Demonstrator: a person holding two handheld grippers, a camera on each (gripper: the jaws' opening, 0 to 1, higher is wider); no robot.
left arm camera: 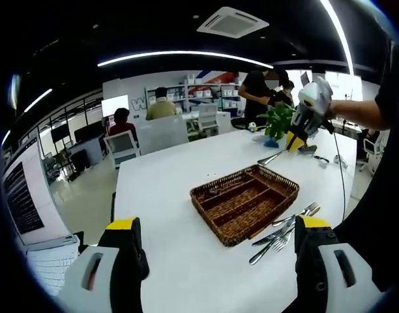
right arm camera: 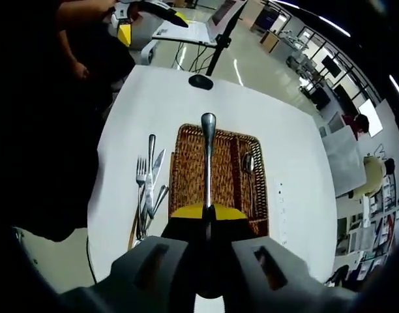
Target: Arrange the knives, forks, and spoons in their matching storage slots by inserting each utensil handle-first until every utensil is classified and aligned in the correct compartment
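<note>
One stiff, slippery steel utensil (right arm camera: 208,156) is pinched by the right gripper (right arm camera: 206,212) fingers above the wicker tray (right arm camera: 186,140); left gripper (left arm camera: 216,244) fingers spread.

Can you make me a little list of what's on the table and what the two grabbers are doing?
table: white table
tray: brown wicker tray with long slots
in tray: one spoon in a side slot
beside tray: loose pile of cutlery on the table
right gripper: shut on a utensil held above the tray
left gripper: open, holding nothing
</note>
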